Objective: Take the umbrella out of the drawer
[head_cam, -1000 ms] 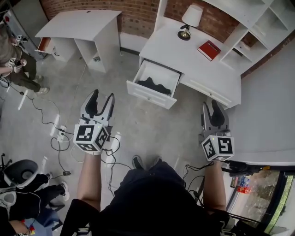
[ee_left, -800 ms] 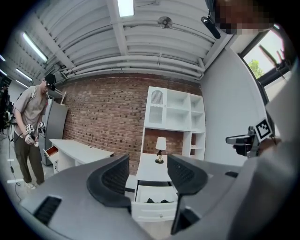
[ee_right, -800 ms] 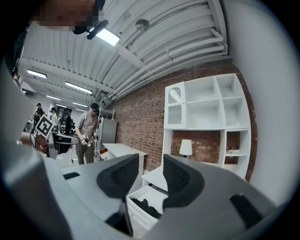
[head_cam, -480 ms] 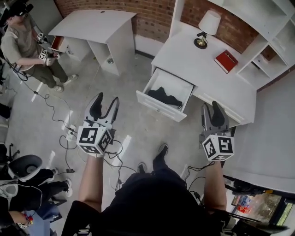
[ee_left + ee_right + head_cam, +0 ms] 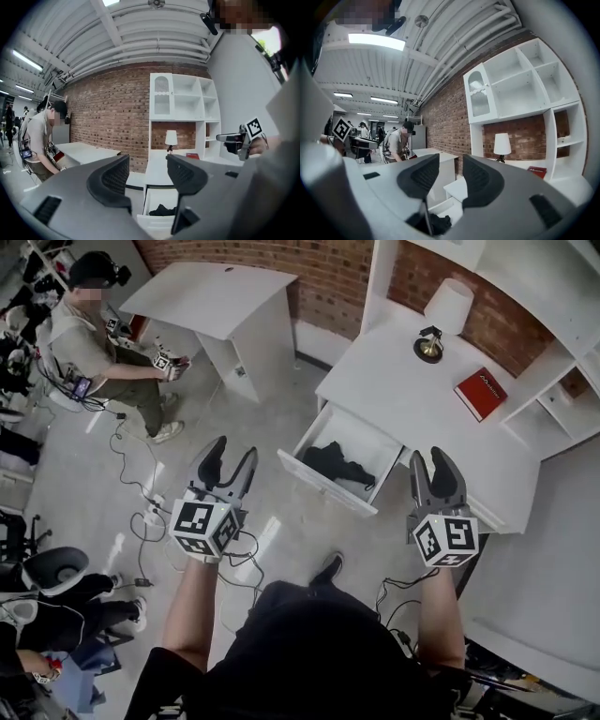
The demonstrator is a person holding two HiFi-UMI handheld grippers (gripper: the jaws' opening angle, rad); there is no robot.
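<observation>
The black umbrella (image 5: 336,464) lies folded in the open white drawer (image 5: 319,482) of the desk, ahead of me and between my two grippers. My left gripper (image 5: 230,454) hovers above the floor to the left of the drawer, jaws open with nothing between them. At the drawer's right, over the desk's front edge, my right gripper (image 5: 429,458) stands open and empty too. In the left gripper view the gripper (image 5: 147,161) points at the drawer (image 5: 151,202) with the umbrella (image 5: 161,210) low between the jaws. The right gripper view shows that gripper (image 5: 451,161) above the umbrella (image 5: 436,223).
On the white desk (image 5: 394,399) stand a lamp (image 5: 442,317) and a red book (image 5: 480,393), with shelves behind. A second white desk (image 5: 220,298) is at the back left. A person (image 5: 94,348) stands at the far left. Cables (image 5: 141,521) and a chair (image 5: 42,573) are on the floor.
I have stepped toward the desk, so the drawer and both grippers are closer together. The jaws of both grippers look the same. The person at the left has come further into view.
</observation>
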